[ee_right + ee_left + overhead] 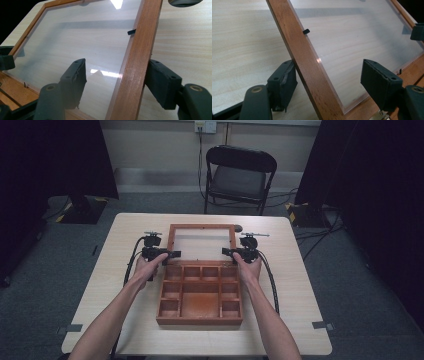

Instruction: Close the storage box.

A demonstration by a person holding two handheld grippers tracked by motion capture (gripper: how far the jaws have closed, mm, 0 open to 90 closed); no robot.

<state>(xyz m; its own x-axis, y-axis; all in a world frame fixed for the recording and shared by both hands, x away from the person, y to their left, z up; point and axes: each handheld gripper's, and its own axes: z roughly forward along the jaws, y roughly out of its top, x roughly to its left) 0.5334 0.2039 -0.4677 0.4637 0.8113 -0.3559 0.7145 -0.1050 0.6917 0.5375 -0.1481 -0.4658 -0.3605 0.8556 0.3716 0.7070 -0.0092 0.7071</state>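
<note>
Hand-held gripper (113, 82), black pads; smooth wooden lid frame (136, 65)

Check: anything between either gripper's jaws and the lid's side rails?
Nothing visible. The left gripper straddles one side rail of the lid; one pad sits against it, the other is clear over the pane. The right gripper straddles the opposite rail the same way. The compartments of the wooden box look empty.

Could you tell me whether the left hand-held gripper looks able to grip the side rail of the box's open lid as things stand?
Probably yes: the left hand-held gripper already straddles the lid's side rail, one pad touching, the other over the clear pane, nothing between.
</note>
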